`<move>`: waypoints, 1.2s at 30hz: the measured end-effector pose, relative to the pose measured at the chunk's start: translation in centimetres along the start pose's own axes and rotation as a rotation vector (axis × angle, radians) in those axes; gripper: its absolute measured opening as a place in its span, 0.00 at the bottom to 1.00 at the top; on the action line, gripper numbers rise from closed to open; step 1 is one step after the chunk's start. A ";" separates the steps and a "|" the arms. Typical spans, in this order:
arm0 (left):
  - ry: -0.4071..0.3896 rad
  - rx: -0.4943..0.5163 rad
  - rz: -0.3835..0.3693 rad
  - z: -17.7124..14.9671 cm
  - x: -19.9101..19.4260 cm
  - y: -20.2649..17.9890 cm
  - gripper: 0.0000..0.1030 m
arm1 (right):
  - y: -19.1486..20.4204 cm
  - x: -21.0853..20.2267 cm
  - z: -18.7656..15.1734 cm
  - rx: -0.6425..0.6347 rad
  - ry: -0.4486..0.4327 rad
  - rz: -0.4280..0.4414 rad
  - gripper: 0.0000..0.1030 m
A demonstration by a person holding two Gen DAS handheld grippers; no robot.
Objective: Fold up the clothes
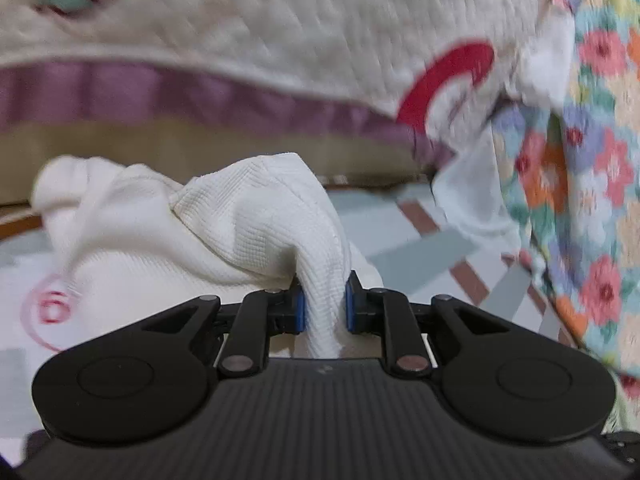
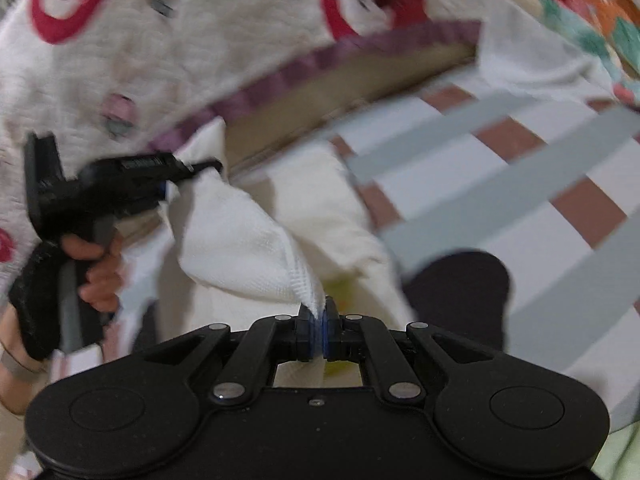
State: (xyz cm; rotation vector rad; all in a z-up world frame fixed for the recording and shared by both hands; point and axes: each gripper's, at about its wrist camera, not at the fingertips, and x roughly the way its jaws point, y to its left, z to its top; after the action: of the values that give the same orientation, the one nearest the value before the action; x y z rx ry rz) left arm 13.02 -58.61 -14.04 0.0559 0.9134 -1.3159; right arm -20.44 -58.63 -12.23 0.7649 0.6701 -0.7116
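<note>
A cream quilt [image 1: 240, 20] with red ring motifs and a purple border fills the upper part of both views, its edge hanging over a tan strip below. Beneath it lies a sheet [image 2: 520, 184] striped in white, grey-blue and brownish-red, the surface under everything else here. At the right edge of the left wrist view hangs a floral cloth [image 1: 580, 200] in orange, pink, blue and green (blurred in both views).

The white garment [image 1: 224, 232], a waffle-textured knit, is lifted off the striped sheet and stretched between the two tools, with more of it slumped on the sheet below. A faint red ring print shows on its lower left part in the left wrist view. A dark rounded shape [image 2: 460, 292] sits beside the garment to the right; what it is cannot be told.

The left gripper [image 1: 325, 308] is clamped on a thick fold of the garment, the blue pads pressed against the cloth on either side. From the right wrist view the same tool appears at the left, held by a hand [image 2: 96, 268] in a dark fingerless glove. The right gripper [image 2: 319, 336] is pinched almost fully together on a thin edge of the garment, which rises from the pads towards the other tool.
</note>
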 end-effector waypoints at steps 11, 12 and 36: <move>0.009 0.059 -0.046 -2.1 2.1 -2.4 0.19 | -0.7 -1.5 -2.9 0.070 0.067 -0.019 0.06; 0.011 0.066 -0.035 -2.2 2.4 -2.7 0.20 | -0.9 -1.6 -2.9 0.074 0.059 -0.023 0.06; 0.229 0.181 0.018 -11.7 -16.6 -10.8 0.55 | -3.8 -9.4 -7.0 0.012 -0.047 -0.084 0.37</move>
State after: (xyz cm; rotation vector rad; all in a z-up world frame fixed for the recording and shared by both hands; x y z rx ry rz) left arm -1.83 -42.57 -7.05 0.3605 0.9809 -1.3917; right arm -30.73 -52.09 -10.45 0.7322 0.6590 -0.8083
